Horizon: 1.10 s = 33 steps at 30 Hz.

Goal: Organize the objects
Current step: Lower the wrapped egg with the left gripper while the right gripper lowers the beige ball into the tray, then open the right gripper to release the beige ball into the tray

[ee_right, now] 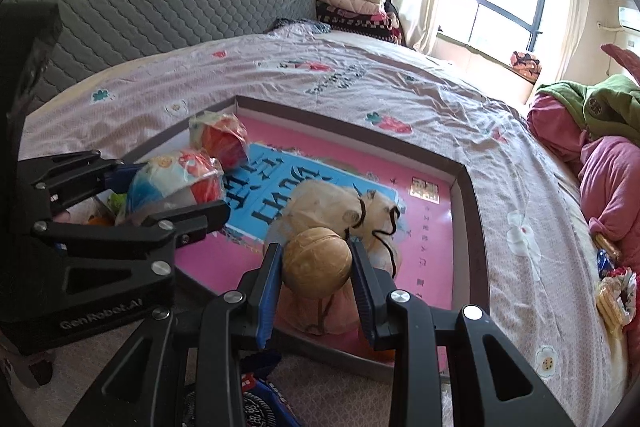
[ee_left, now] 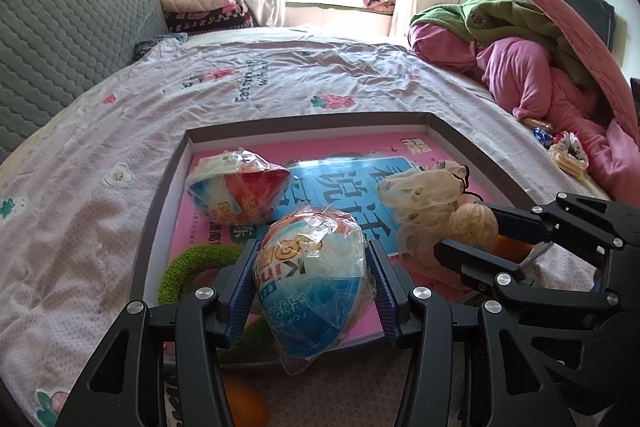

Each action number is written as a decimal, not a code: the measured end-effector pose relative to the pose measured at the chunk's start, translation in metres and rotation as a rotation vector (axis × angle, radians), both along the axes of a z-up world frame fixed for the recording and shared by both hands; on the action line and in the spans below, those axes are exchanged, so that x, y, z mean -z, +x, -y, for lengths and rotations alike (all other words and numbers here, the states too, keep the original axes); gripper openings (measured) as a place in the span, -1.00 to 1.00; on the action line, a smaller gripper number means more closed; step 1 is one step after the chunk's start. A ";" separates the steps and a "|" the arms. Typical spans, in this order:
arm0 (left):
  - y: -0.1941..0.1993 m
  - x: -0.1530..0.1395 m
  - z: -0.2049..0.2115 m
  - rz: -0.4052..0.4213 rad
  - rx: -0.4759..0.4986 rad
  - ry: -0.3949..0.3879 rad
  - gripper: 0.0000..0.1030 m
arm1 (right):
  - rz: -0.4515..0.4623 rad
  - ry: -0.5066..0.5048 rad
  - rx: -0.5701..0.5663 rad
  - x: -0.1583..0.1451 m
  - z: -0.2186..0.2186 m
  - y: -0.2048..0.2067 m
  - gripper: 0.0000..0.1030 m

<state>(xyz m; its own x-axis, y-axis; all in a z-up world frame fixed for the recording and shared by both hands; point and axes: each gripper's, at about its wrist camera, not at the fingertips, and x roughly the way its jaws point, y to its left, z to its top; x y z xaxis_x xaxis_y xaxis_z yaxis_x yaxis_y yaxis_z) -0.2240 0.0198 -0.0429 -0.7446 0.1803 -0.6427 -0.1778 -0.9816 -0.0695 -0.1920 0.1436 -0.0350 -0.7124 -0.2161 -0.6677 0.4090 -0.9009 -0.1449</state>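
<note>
Both grippers are loaded and hanging over the near end of the shallow box (ee_left: 472, 143) that lies on the bed (ee_left: 120, 195). The left gripper (ee_left: 314, 269) is roughly half open, pads pressed on a wrapped egg-shaped snack (ee_left: 310, 275); its long axis runs along the fingers, 12 to 6 in the left wrist view, blue end toward the camera. The right gripper (ee_right: 316, 267) is closed further, clamped on a round walnut (ee_right: 318, 263) with no clear long axis. Key relation as I read it: the box floor sits directly below and ahead of both, toward 12, so each drop needs only a short descent. The left one is nearer the box's left wall, the right one nearer the middle. A second wrapped snack (ee_left: 236, 187) already lies in the box at 11 from the left gripper, close but not touching the held one as far as I can tell. A pale mesh bag (ee_right: 340, 203) with dark drawstrings lies at 12 from the walnut, just beyond it; contact is unclear. Counts: two wrapped snacks (one held, one in the box), one walnut clearly seen, one mesh bag with contents I can't make out, one box. A green fuzzy ring (ee_left: 180, 271) pokes out at 9 of the left gripper, partly hidden. More small snacks (ee_right: 612, 291) lie on the bed at 3, well apart, too small to count.
</note>
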 end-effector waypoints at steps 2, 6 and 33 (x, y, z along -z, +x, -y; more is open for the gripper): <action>-0.002 0.000 -0.001 0.008 0.007 0.000 0.04 | 0.008 0.005 0.001 0.002 0.000 -0.001 -0.34; -0.009 0.004 -0.003 0.051 0.022 -0.012 0.04 | 0.004 0.022 -0.006 0.003 0.003 0.001 -0.34; -0.009 0.002 -0.011 0.072 0.067 -0.073 0.04 | 0.003 0.080 -0.024 0.001 0.000 0.003 -0.34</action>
<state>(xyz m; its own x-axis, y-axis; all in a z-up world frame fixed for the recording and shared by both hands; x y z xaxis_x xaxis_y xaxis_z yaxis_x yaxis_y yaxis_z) -0.2330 0.0304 -0.0454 -0.6835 0.1791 -0.7077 -0.2406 -0.9705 -0.0133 -0.1888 0.1432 -0.0358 -0.7055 -0.1792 -0.6857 0.4311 -0.8764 -0.2145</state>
